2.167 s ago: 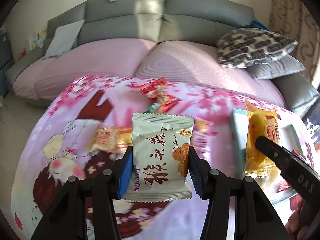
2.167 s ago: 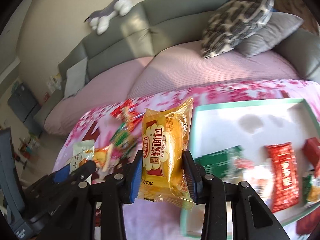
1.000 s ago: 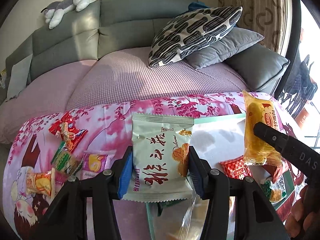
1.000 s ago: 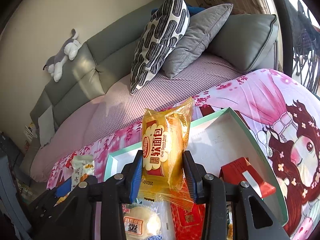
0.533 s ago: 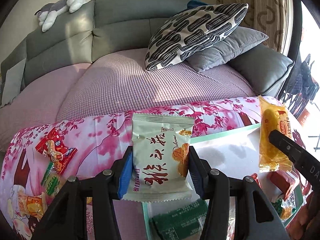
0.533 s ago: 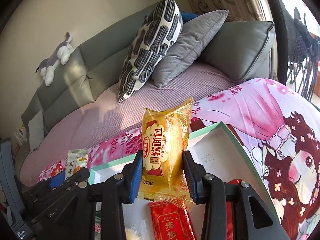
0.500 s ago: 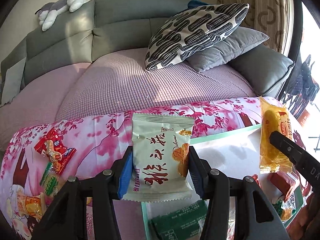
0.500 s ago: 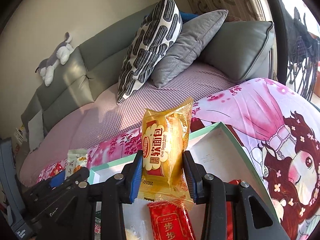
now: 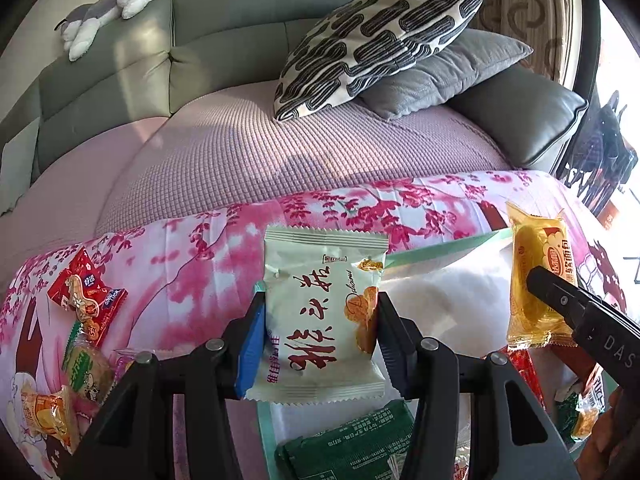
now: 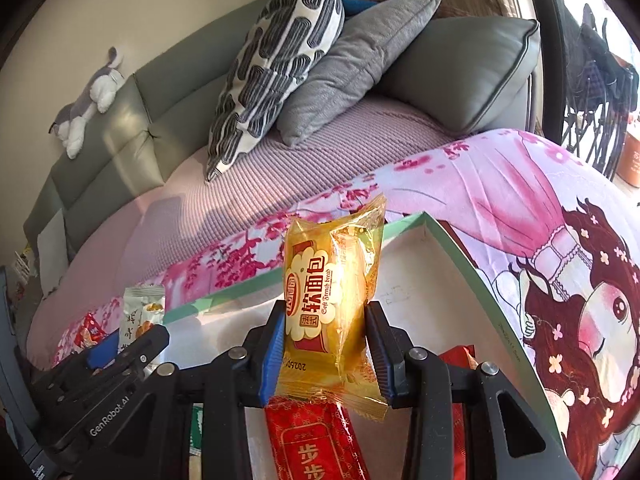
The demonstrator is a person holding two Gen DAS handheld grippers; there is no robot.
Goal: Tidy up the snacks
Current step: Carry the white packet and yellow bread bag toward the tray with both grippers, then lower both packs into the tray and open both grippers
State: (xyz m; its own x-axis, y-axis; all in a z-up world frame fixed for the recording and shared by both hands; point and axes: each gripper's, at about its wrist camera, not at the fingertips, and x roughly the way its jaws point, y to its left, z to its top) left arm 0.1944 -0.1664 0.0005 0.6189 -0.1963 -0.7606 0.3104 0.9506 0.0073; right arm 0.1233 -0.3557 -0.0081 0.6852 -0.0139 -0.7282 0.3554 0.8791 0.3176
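Note:
My left gripper (image 9: 320, 336) is shut on a pale green pastry packet (image 9: 320, 320) and holds it over the left edge of the white tray with a mint rim (image 9: 444, 248). My right gripper (image 10: 326, 344) is shut on a yellow soft-bread packet (image 10: 330, 296) above the tray's white floor (image 10: 420, 292). The bread packet also shows in the left wrist view (image 9: 536, 280), and the green packet shows in the right wrist view (image 10: 140, 312). In the tray lie a dark green packet (image 9: 352, 448) and a red packet (image 10: 316, 444).
Loose snacks lie on the pink cartoon cloth at left: a red peanut packet (image 9: 84, 296), a green biscuit packet (image 9: 86, 368) and an orange packet (image 9: 44, 412). Behind is a sofa with a patterned pillow (image 9: 380, 36), a grey cushion (image 9: 444, 72) and a plush toy (image 9: 108, 8).
Both grippers have swung right from the loose snacks to over the tray, each keeping its packet. In the last half second they have edged slightly further.

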